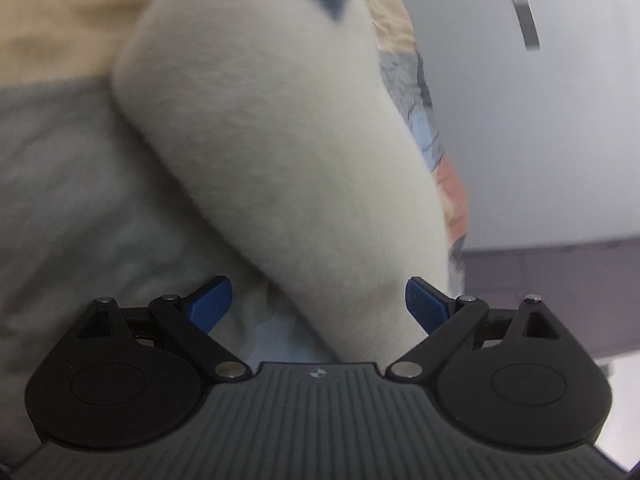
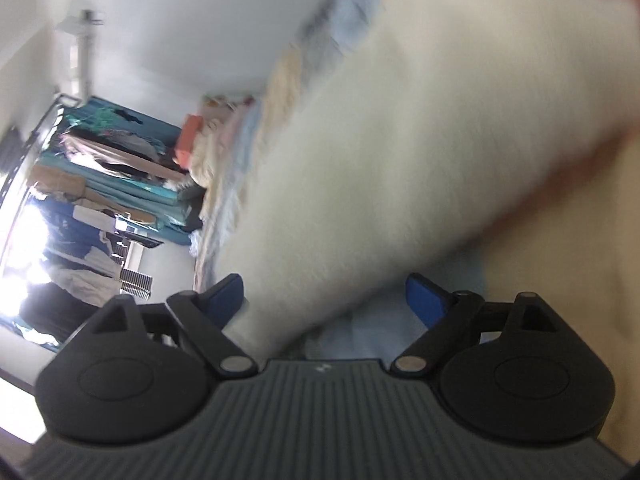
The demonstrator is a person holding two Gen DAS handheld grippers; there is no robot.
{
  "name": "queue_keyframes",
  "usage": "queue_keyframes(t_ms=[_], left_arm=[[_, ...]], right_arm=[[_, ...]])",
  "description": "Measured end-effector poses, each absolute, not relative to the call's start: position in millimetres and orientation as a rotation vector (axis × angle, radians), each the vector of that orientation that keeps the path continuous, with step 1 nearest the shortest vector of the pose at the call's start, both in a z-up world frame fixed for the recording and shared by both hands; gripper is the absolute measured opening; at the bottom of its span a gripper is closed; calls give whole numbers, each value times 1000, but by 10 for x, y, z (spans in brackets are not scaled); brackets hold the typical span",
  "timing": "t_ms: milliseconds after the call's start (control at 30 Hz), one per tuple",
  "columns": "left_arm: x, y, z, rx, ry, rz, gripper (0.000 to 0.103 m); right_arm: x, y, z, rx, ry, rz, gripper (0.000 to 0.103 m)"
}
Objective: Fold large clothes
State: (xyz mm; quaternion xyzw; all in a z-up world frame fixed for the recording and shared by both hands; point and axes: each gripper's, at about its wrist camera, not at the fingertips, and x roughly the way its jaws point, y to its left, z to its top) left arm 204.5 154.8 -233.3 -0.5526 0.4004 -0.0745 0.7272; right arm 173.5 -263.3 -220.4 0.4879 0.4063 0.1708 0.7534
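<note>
Fleece garment (image 1: pixel 280 152): large, cream-white, thick fuzzy pile. One dark blue-grey patch at its far end in the left wrist view. In that view it lies as a long rounded roll or fold, running diagonally from upper left toward lower right across grey and pale yellow bedding. In the right wrist view the same garment (image 2: pixel 380 152) crosses the frame as a broad diagonal band. Both views are blurred, so whether this part is a sleeve or a folded edge cannot be told.
</note>
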Motion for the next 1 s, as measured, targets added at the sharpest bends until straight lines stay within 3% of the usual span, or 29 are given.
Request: queue_keyframes(t_ms=[333,767,867,1000], left_arm=[[1919,1770,-2608,-1473,707,-95,96],[1945,1884,-2619,-1457,715,-65,95],[1936,1889,-2566,-1419,721,-47,88],[1917,1871,-2463,-1340,729,-32,69]], right_arm=[[1834,-2758,-2360,1272,726,240,89],[1846,-2931,-2331,1272,626,78,90],[1857,-2952,-2317,1239,629,68,76],[1814,-2967,-2256,1170,620,75,56]])
